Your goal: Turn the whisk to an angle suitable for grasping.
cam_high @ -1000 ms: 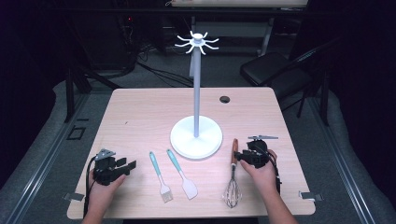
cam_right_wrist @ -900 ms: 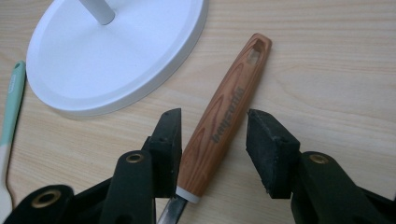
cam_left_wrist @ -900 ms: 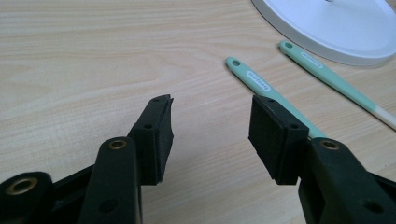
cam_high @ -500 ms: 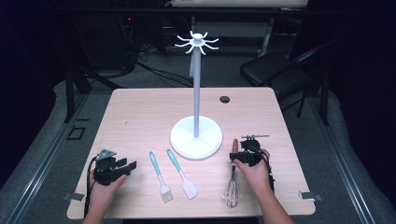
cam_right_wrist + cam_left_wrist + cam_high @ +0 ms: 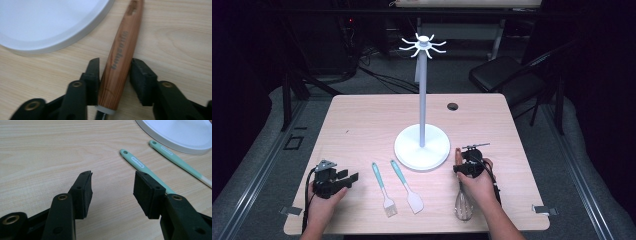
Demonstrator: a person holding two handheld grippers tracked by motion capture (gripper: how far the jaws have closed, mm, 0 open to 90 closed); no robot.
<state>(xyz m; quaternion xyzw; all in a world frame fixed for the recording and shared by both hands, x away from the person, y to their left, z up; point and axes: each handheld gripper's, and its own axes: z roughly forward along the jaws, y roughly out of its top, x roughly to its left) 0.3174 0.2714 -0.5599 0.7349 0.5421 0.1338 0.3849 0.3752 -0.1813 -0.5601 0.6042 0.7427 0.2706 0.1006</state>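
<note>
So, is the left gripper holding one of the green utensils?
No, the left gripper has its jaws open over bare table, and the nearest green brush lies beyond them, untouched.

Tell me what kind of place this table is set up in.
Probably a lab or studio set up for recording, not a kitchen: the wooden table stands on grey floor mats among dark surroundings, with cables trailing behind and a folding chair nearby.
</note>
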